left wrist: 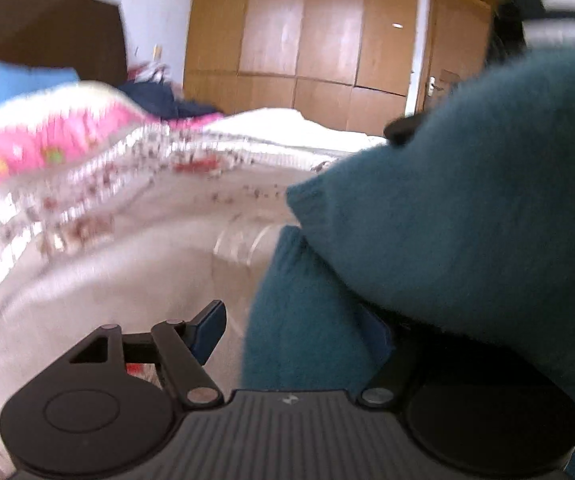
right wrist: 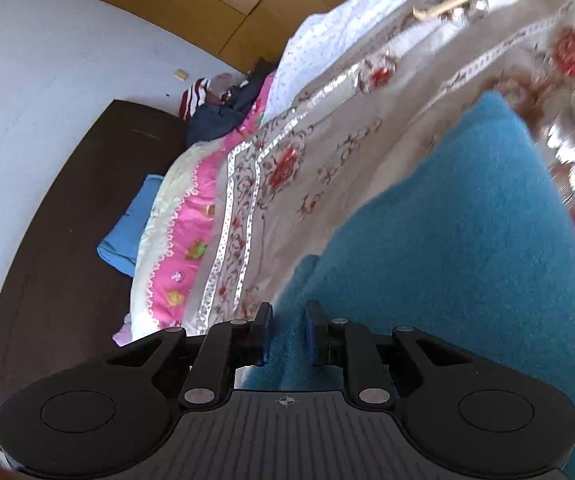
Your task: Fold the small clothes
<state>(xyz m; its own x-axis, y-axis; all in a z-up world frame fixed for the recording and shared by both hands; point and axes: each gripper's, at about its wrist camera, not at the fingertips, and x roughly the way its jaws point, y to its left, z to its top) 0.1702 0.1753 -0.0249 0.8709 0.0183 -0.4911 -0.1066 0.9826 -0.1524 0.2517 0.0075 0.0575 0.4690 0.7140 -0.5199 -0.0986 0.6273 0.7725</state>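
Note:
A teal knitted garment [right wrist: 447,240] hangs above a floral bedspread [right wrist: 327,128]. My right gripper [right wrist: 287,332] is shut on a fold of it, the cloth pinched between the two blue pads. In the left wrist view the same teal garment [left wrist: 467,208] fills the right side and drapes over my left gripper's right finger, hiding most of it. My left gripper [left wrist: 293,326] stands wide open. Its left finger [left wrist: 207,328] is bare and apart from the cloth. The garment's cuff-like edge [left wrist: 307,196] points left over the bedspread [left wrist: 147,248].
A pink and cream quilt [right wrist: 183,240] and a blue pillow [right wrist: 131,224] lie along the bed's far side by a dark headboard [right wrist: 67,220]. A heap of dark clothes [right wrist: 223,108] sits on the bed's corner. Wooden wardrobes [left wrist: 307,32] stand behind the bed.

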